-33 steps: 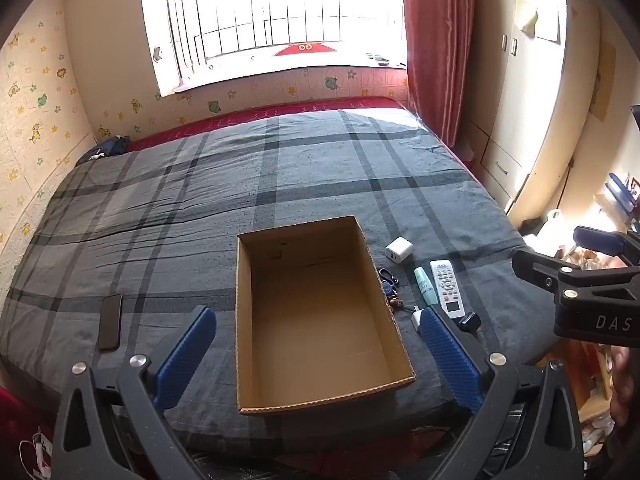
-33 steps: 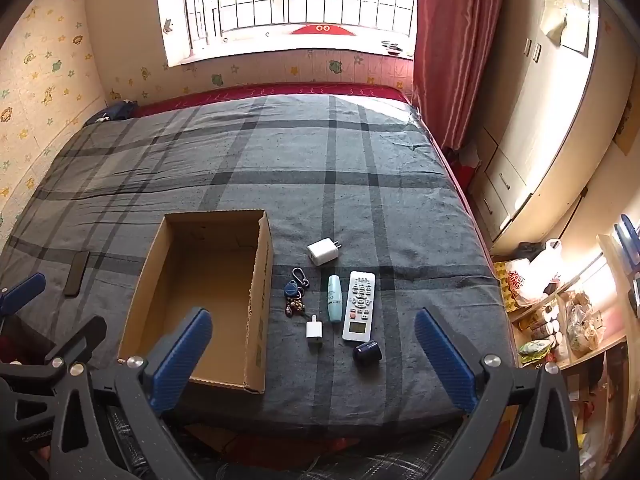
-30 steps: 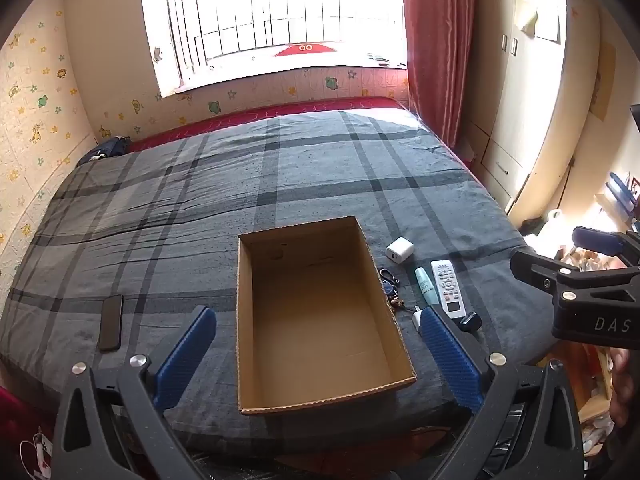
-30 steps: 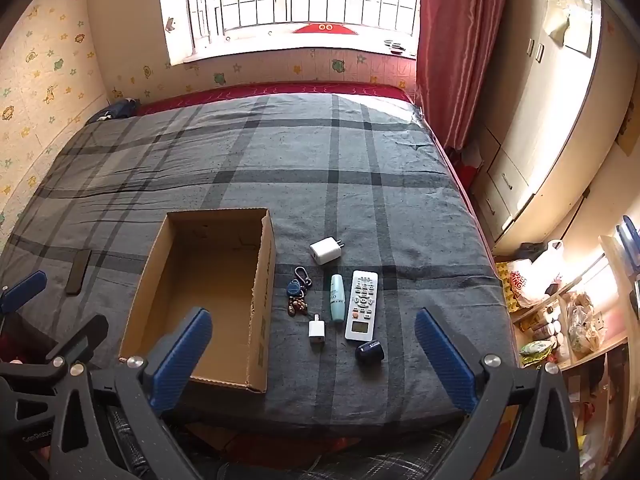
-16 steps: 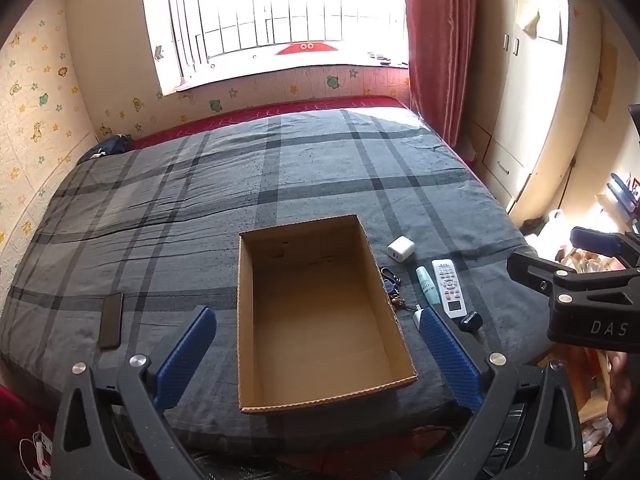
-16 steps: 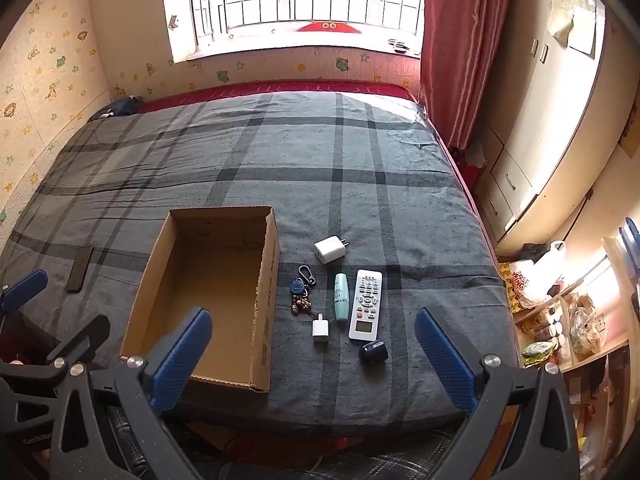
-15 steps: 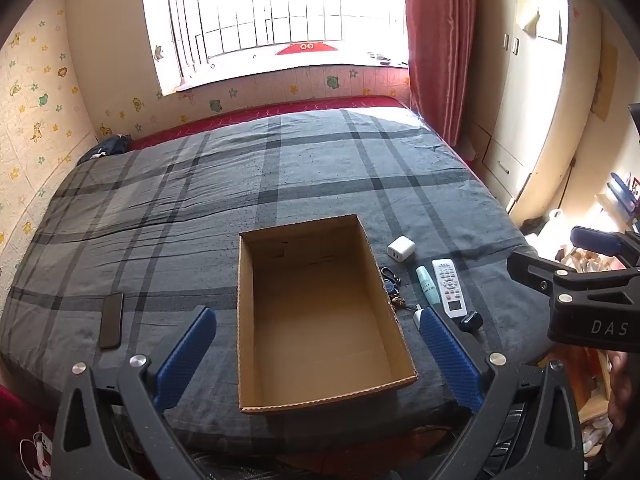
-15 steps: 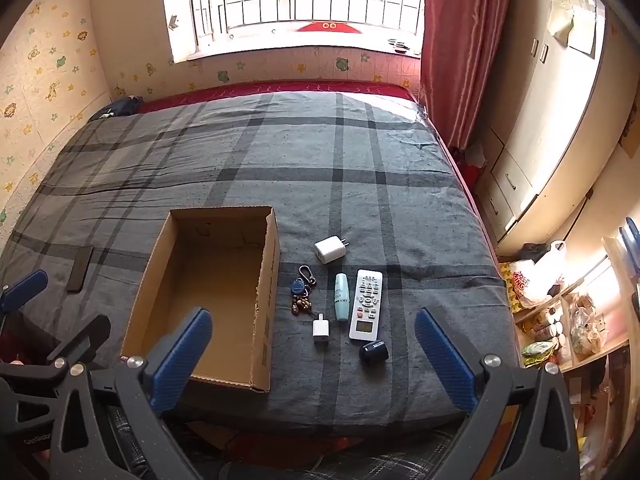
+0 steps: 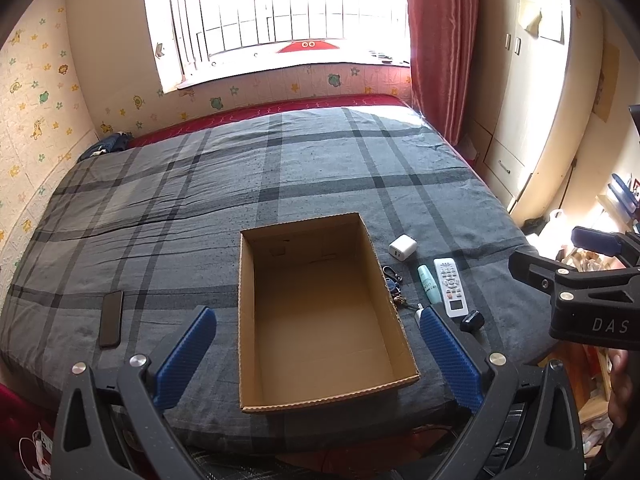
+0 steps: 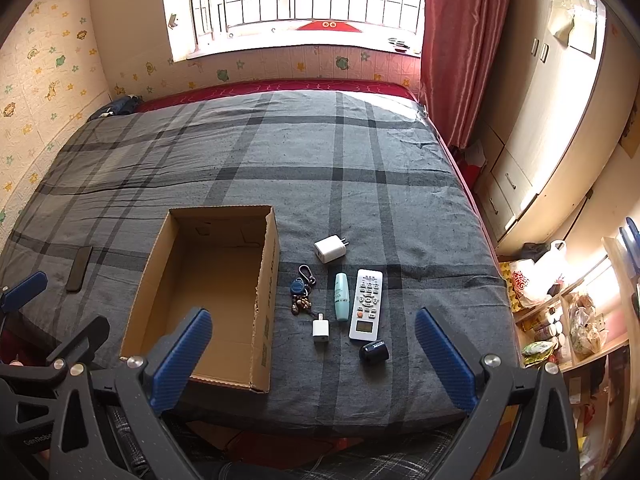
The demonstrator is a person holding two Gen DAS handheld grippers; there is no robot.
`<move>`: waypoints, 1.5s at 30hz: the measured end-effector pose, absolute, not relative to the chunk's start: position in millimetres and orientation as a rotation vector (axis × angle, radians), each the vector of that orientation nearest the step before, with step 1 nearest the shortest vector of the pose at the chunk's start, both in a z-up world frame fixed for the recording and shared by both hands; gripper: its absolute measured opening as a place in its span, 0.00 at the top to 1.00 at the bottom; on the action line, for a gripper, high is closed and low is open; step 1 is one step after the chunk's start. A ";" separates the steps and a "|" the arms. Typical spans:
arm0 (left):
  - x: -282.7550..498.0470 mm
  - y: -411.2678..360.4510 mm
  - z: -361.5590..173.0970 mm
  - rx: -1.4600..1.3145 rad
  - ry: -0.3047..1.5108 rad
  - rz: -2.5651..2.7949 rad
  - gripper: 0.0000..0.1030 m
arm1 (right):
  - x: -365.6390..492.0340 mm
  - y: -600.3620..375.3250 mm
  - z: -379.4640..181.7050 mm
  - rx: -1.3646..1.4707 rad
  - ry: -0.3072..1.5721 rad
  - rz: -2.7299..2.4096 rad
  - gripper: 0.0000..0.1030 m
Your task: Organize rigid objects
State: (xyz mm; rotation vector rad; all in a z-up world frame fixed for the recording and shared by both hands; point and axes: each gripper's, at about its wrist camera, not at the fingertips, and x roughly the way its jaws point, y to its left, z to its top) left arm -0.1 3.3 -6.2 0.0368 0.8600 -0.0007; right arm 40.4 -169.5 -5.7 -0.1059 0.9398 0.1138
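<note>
Cardboard box empty, small items lined up beside it

Tongs on both sides gape wide and hold nothing: left tongs (image 9: pixel 316 354) hover over the open brown cardboard box (image 10: pixel 208 292), right tongs (image 10: pixel 314 356) over the items just right of it. On the grey plaid bed (image 10: pixel 320 152) lie a white plug charger (image 10: pixel 329 249), blue-tagged key bunch (image 10: pixel 301 289), teal tube (image 10: pixel 341 296), white remote control (image 10: pixel 366 304), small white adapter (image 10: pixel 321 328) and black cap (image 10: pixel 373 352). A dark phone (image 10: pixel 79 268) lies left of the box, well apart
</note>
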 end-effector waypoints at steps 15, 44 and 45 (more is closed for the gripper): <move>5.0 9.1 -8.4 0.025 0.869 0.006 0.00 | 45.4 -165.6 -7.9 -0.116 0.944 0.111 0.00; 20.3 26.1 -29.3 0.039 0.897 0.028 0.00 | 66.9 -166.3 -27.6 -0.112 0.993 0.106 0.00; 21.4 27.5 -30.5 0.043 0.897 0.026 0.00 | 67.6 -168.1 -28.4 -0.105 0.994 0.106 0.00</move>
